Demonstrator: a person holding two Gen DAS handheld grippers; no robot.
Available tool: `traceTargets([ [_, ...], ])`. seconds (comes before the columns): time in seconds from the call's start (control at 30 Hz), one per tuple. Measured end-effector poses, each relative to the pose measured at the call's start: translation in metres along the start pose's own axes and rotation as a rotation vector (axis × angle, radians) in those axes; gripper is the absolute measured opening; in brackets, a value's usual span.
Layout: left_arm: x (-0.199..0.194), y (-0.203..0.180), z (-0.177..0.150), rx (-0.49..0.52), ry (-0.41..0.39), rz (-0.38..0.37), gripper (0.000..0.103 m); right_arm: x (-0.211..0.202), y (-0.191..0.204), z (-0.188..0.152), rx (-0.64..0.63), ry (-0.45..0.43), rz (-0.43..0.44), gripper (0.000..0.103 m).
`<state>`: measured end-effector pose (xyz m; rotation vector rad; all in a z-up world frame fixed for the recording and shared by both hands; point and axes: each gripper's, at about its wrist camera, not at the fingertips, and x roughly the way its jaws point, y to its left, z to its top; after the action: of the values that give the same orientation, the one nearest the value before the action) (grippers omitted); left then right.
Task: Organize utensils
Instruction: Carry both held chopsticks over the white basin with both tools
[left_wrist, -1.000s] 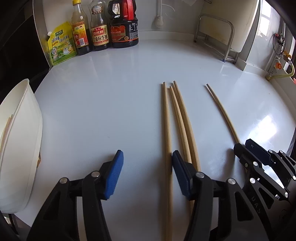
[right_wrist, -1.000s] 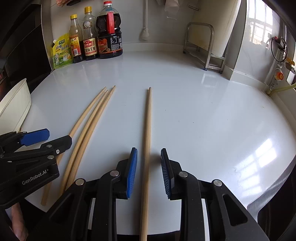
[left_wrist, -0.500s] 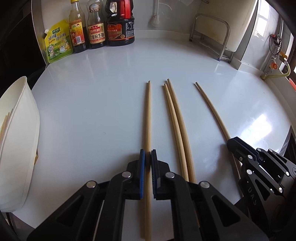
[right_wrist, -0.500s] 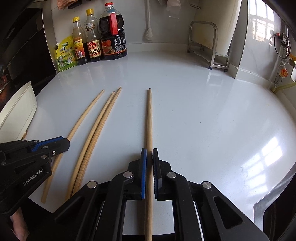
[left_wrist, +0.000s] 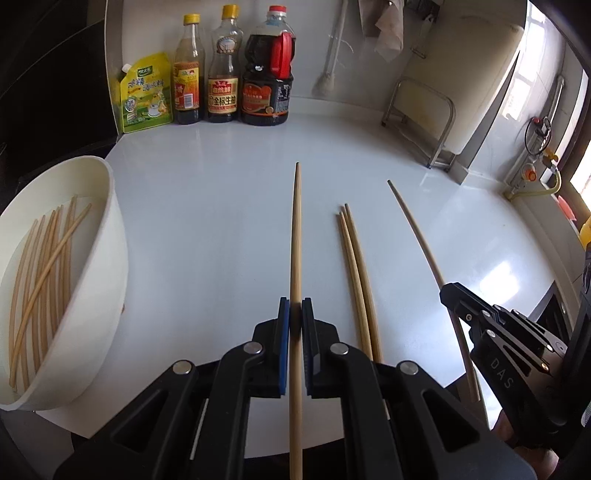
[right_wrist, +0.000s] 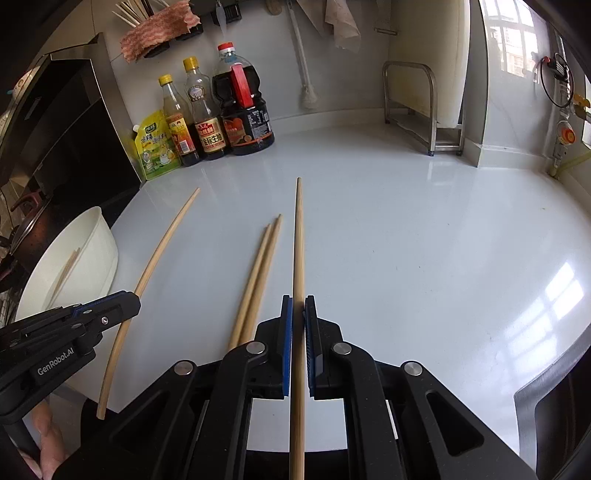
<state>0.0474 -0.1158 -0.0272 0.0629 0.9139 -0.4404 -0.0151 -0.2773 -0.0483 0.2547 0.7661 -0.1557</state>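
My left gripper (left_wrist: 295, 307) is shut on a long wooden chopstick (left_wrist: 296, 229), held off the white counter (left_wrist: 207, 236) and pointing away from me. My right gripper (right_wrist: 298, 305) is shut on a second chopstick (right_wrist: 298, 240) in the same way. Each gripper shows in the other's view: the right gripper (left_wrist: 450, 292) with its curved-looking chopstick (left_wrist: 413, 229), and the left gripper (right_wrist: 127, 302) with its chopstick (right_wrist: 162, 251). Two more chopsticks (left_wrist: 356, 277) (right_wrist: 263, 266) lie side by side on the counter between the grippers. A white bowl (left_wrist: 114, 236) (right_wrist: 99, 236) at the left holds several chopsticks.
Three sauce bottles (left_wrist: 221, 74) and a yellow pouch (left_wrist: 146, 94) stand along the back wall. A metal rack (left_wrist: 424, 122) stands at the back right. A dark stove and pot (right_wrist: 33, 214) lie beyond the counter's left edge. The counter's front edge is close below the grippers.
Both grippers shut, each on a chopstick, then rose and lifted them off the counter. The left gripper first shifted sideways onto its chopstick. The bowl's inside has come into view.
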Motion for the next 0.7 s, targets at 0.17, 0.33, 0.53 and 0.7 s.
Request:
traceTargets([
  [0.17,-0.038,0.028,0.010,-0.029,-0.064,0.005,0.007,-0.009,0.033,0.013,-0.009,-0.039,0.068,0.006],
  [0.33,-0.072,0.066,0.020,-0.088,-0.156,0.006,0.007,-0.015,0.087,0.028,-0.088,-0.066,0.147,0.006],
  [0.53,-0.092,0.126,0.021,-0.165,-0.187,0.092,0.007,-0.010,0.153,0.045,-0.146,-0.072,0.264,0.006],
  [0.7,-0.099,0.181,0.019,-0.214,-0.185,0.197,0.007,0.011,0.209,0.052,-0.187,-0.028,0.349,0.006],
])
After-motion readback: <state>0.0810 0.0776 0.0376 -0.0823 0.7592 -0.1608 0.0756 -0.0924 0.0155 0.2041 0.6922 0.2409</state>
